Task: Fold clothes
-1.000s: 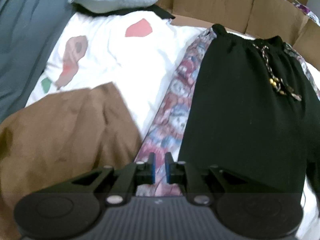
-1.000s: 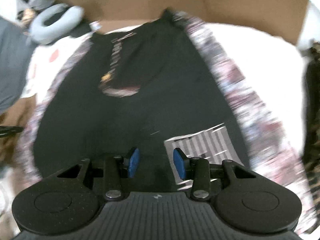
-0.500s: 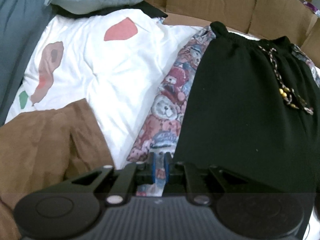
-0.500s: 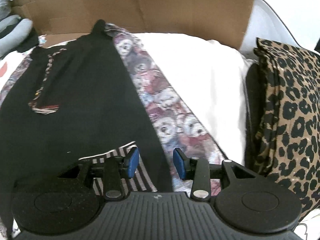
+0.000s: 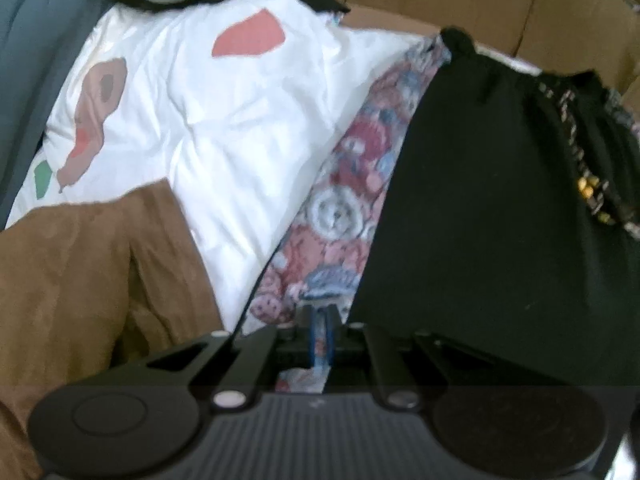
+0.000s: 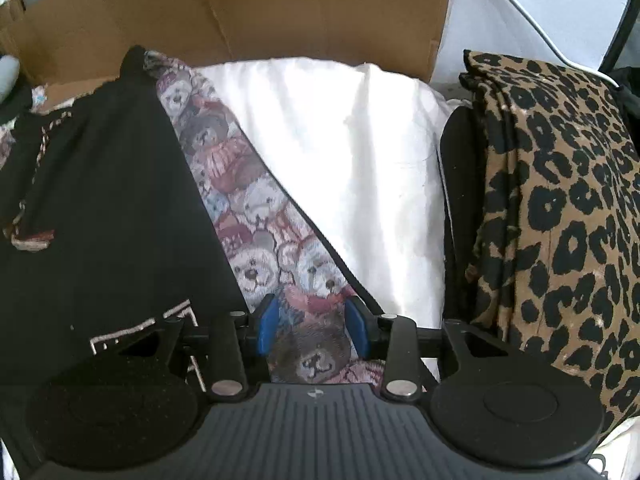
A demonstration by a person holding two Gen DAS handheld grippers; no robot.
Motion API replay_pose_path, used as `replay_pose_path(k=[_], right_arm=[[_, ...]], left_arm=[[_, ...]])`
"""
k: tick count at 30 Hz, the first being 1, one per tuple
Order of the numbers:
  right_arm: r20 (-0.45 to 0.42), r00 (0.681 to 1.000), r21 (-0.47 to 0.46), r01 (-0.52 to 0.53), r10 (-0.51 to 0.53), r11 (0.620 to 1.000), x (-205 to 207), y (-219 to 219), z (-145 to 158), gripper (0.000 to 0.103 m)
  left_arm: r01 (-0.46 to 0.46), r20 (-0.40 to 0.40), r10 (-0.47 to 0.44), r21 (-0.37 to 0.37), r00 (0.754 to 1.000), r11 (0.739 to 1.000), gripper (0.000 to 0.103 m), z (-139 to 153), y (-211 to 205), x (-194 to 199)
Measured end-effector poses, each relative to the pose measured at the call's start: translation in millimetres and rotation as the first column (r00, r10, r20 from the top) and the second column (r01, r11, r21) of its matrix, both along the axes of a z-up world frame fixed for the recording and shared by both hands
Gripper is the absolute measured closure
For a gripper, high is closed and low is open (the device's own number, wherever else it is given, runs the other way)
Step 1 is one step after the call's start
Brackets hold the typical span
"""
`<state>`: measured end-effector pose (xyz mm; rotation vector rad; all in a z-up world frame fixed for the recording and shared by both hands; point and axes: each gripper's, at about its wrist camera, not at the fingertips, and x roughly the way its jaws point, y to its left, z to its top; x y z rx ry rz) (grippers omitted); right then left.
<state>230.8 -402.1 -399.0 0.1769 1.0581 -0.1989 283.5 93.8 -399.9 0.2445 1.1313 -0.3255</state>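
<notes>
Item: teddy-bear print cloth, a patterned textile spread on a white bed cover. It shows as a long strip on either side of a black garment that lies on top of it, waistband and beaded drawstring at the far end. The near edge of the print cloth is directly under both grippers.

Step in hand (judged): taking the two near corners or edge points of the print cloth so the bundle can be folded away from the person. To do it well, both grips should catch the same layer at matching points along the edge, so that the fold line runs straight; the right side should close only once cloth sits well between the pads, not just at the tips. The black garment on top may slide when the edge lifts, so a low, even lift looks advisable.

Left gripper: jaws have just been closing and are now pinched almost together, with a fold of the print cloth clamped between the blue pads; cloth shows bunched behind them.

Right gripper: jaws stand partly apart, straddling the print cloth, which lies between them; the pads do not visibly press on it, so no hold as yet.

Surroundings: brown garment to the left of the bed cover; leopard-print fabric stacked to the right; cardboard panels along the far side.
</notes>
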Motion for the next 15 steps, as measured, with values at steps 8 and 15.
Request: replay_pose_path(k=[8, 15], right_arm=[[0.039, 0.998, -0.003, -0.058, 0.058, 0.998, 17, 8, 5, 0.059], [0.049, 0.996, -0.020, -0.079, 0.079, 0.997, 43, 13, -1, 0.059]], left_arm=[[-0.009, 0.060, 0.011, -0.033, 0.998, 0.999, 0.097, 5, -12, 14], [-0.051, 0.058, 0.053, -0.038, 0.997, 0.998, 0.097, -13, -15, 36]])
